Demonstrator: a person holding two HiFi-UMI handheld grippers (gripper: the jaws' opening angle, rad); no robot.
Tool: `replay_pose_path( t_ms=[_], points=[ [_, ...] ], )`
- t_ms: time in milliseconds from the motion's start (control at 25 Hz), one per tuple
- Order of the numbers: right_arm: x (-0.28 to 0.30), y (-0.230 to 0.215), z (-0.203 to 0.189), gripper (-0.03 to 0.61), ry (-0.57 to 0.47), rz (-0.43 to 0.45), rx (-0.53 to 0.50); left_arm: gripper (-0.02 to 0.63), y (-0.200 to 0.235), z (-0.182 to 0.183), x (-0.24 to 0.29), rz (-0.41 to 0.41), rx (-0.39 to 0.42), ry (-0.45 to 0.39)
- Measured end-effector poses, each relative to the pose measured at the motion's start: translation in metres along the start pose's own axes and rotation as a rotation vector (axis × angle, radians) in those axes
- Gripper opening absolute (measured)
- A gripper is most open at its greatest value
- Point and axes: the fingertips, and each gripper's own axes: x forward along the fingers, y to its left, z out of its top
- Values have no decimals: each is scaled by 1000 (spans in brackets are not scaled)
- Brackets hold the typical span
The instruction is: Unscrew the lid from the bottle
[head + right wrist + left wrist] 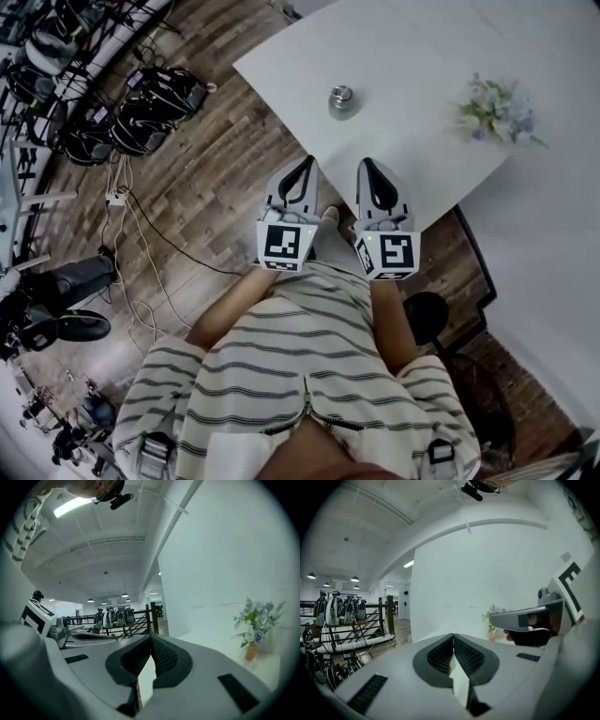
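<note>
A small grey bottle (pixel 342 101) with a metal lid stands upright on the white table (pixel 403 103), seen only in the head view. Both grippers hover side by side at the table's near edge, well short of the bottle. The left gripper (pixel 307 164) is shut with nothing between its jaws, and its tips meet in the left gripper view (pixel 453 637). The right gripper (pixel 365 165) is likewise shut and empty, its tips touching in the right gripper view (pixel 150 638). The bottle is hidden from both gripper views.
A small vase of pale flowers (pixel 495 111) stands at the table's right side, also visible as flowers (pixel 257 625) and a plant (pixel 493 616). Bags (pixel 141 112) and cables (pixel 141 244) lie on the wooden floor to the left. A white wall (pixel 487 573) rises behind the table.
</note>
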Motion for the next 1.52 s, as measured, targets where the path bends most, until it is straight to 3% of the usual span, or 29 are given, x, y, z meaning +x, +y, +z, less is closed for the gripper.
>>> replay_pose_path(
  t_ms=[600,1040,1520],
  points=[
    [59,-33,-35,8,95,46,-3,0,14,-37,66,-7,26,83],
    [101,-43,-69,15,158,29,7,12,27,-74,106,-88,26,127],
    [149,-67,-113,207,264,86,0,198,31,-123,163,-181,50,181]
  ],
)
